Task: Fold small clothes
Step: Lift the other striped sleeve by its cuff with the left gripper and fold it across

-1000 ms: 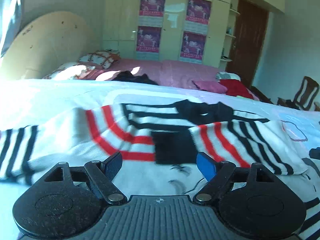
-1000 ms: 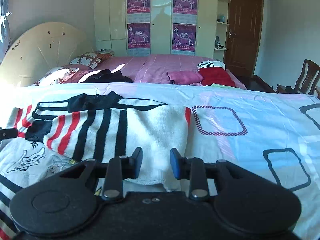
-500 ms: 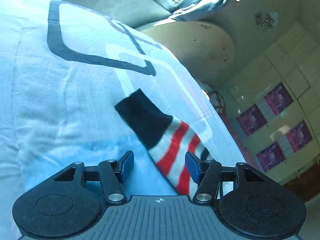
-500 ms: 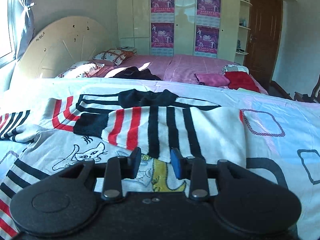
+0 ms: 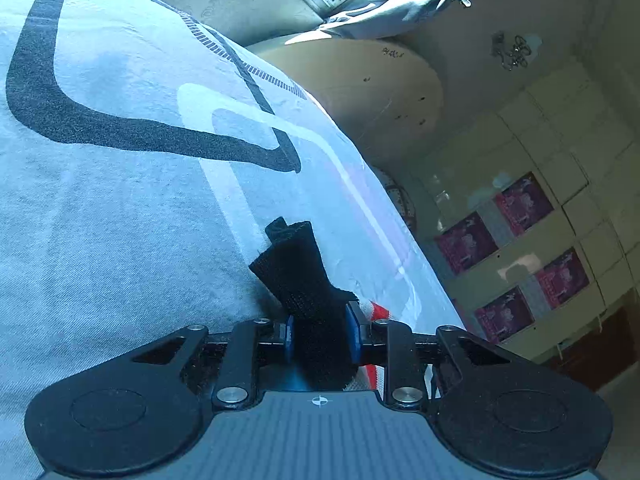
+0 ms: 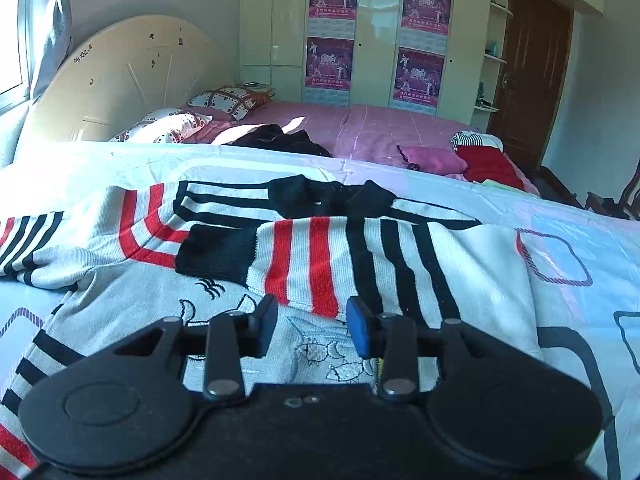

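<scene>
Pale bedsheet (image 6: 568,216) printed with rounded squares covers the bed under a striped knit sweater (image 6: 320,256). At its left end, the left tongs (image 5: 320,338) pinch the black sleeve cuff (image 5: 298,268), which bunches upward off the sheet. Right of that, the other sleeve lies folded across the sweater's chest, and the right tongs (image 6: 312,328) hover parted above the cartoon front, gripping nothing.

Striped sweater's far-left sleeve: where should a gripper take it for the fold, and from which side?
By the black cuff, coming in along the sleeve from its free end: it is the thick end band lying past the stripes. The left gripper is shut on it that way; the right gripper hangs open.
</scene>
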Tool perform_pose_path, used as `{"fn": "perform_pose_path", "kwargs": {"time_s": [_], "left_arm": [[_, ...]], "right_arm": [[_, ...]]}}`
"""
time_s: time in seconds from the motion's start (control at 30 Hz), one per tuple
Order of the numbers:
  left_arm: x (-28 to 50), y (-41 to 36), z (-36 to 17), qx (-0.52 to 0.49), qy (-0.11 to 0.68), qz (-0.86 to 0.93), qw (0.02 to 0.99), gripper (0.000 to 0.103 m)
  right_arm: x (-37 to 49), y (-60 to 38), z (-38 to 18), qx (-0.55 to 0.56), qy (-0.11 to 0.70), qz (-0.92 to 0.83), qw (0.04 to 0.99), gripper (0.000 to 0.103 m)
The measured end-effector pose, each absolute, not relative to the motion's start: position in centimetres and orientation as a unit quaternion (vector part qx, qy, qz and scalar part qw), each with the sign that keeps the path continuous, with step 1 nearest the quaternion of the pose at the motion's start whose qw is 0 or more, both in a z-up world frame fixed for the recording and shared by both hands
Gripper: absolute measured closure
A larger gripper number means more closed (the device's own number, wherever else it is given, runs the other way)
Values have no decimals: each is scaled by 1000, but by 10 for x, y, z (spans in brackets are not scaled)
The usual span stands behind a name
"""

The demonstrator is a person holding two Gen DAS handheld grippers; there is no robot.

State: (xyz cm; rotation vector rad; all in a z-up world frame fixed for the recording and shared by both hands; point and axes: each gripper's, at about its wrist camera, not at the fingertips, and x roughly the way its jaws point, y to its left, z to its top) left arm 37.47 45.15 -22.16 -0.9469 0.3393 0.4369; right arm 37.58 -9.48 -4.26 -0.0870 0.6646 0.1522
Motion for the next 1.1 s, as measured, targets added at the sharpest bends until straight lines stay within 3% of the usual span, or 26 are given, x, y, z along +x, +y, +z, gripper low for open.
{"fn": "perform_pose_path", "kwargs": {"time_s": [0.03,0.33,0.5,0.87,1.1], "left_arm": [[375,453,-223,-460,159,213,847,92],[378,424,-177,-417,112,165,887,93],[393,343,-131,-350,123,83,925,93],[455,113,-127,-230,227,-33,946,93],[475,21,-125,-189,254,-80,945,93]], "right_arm": [[377,-96,-44,-37,328,71,941,65],[385,-127,-62,-13,339,19,941,65],[396,-150,-68,5,337,1,942,65],[401,-204,-65,34,331,-8,943,65],[395,-244,-62,44,331,-21,942,65]]}}
